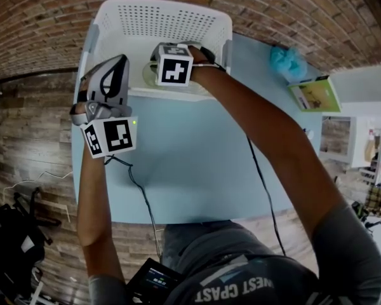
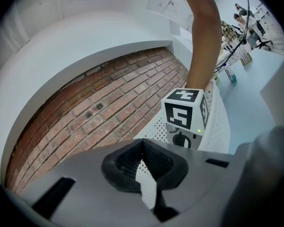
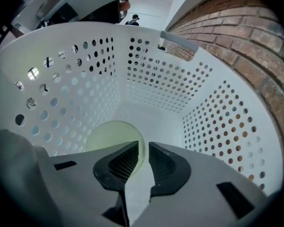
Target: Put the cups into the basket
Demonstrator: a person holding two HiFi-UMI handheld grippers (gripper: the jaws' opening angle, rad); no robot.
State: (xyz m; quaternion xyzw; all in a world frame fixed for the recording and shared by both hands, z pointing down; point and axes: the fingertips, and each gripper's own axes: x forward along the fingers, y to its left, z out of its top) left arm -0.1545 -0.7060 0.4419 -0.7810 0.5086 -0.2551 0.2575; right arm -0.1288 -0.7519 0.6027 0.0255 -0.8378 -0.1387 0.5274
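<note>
A white perforated basket (image 1: pixel 114 8) stands at the far end of the light blue table (image 1: pixel 190 164). My right gripper (image 3: pixel 143 157) reaches steeply down into the basket (image 3: pixel 217 126); in the head view its marker cube (image 1: pixel 173 65) covers the jaws. A pale green cup (image 3: pixel 104 136) sits low in the basket's near left part, and its rim runs between the jaws, which stand slightly apart and do not press on it. A sliver of the cup (image 1: pixel 148 74) shows left of the cube. My left gripper (image 1: pixel 119 61) hovers beside the basket's left side, shut and empty (image 2: pixel 142 148).
A teal crumpled cloth (image 1: pixel 287 61) and a green-yellow booklet (image 1: pixel 314 96) lie at the table's right edge. A cable (image 1: pixel 140 192) trails over the table's near left part. A brick surface surrounds the basket's far side. A white shelf unit (image 1: pixel 336 135) stands right of the table.
</note>
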